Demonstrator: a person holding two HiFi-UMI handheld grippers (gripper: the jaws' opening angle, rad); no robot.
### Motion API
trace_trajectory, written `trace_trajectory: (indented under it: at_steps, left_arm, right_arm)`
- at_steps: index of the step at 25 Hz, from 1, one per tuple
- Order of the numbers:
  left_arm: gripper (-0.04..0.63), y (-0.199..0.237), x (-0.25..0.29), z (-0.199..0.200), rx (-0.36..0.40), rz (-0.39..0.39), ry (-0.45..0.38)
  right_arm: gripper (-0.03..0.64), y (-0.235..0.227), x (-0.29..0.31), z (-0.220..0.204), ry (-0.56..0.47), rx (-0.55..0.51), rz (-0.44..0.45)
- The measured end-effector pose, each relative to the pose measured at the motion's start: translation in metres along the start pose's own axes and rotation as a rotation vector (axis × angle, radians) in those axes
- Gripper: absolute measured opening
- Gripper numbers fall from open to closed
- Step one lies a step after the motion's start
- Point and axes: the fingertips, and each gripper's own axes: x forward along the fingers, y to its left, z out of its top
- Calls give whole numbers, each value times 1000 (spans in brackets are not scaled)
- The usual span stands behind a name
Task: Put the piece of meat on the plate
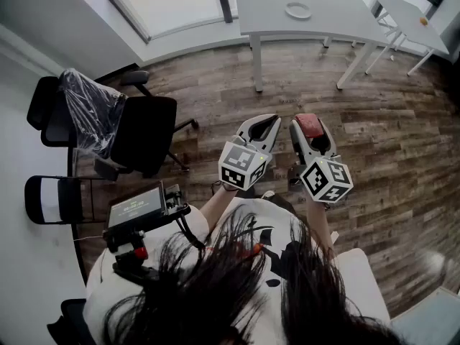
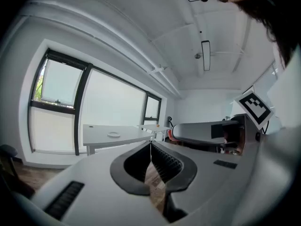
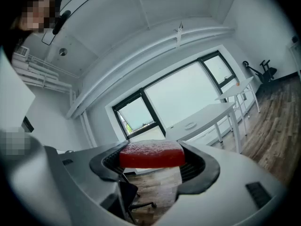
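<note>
— Where is the meat seen?
— The meat [image 3: 151,154] is clamped by the right gripper [image 1: 310,124], at frame centre.
— And the left gripper [image 1: 263,126]?
— Its jaws are pressed together, nothing held. The plate [image 1: 297,10] is seen on the table [image 1: 338,16], top centre.

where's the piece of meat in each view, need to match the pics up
Head view: the piece of meat is centre-right, red, held in the right claw.
Left gripper view: only a reddish edge mid-right at the right claw's tip, likely the meat.
Right gripper view: lower centre, clamped between the jaws.
Shared landmark: the white plate on the white table.
</note>
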Motion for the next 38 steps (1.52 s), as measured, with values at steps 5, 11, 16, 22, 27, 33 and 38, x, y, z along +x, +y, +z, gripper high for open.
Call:
trace_trajectory:
  at_steps: [5, 11, 16, 22, 27, 33, 38]
  left_arm:
    - [8, 5, 2, 1, -2, 4, 3]
    - [8, 3, 3, -1, -1, 2, 13]
    - [8, 2, 3, -4, 0, 0, 18]
    - [8, 0, 2, -6, -5, -7, 28]
    - [8, -19, 16, -9, 2, -12, 52]
    - [8, -14, 25, -10, 15, 3, 65]
    - [8, -3, 40, -10, 12, 9, 79]
  right_arm:
    - [311, -1, 5, 3, -6, -5, 5]
    - [311, -1, 6, 4, -7, -6, 13]
    - [311, -3, 5, 2, 0, -9, 7]
    - [311, -5, 3, 0, 14, -6, 0]
    - [311, -25, -5, 5, 20, 4, -1]
    - [311, -35, 2, 8, 15, 26, 10]
    - [311, -44, 15, 12, 22, 41, 13]
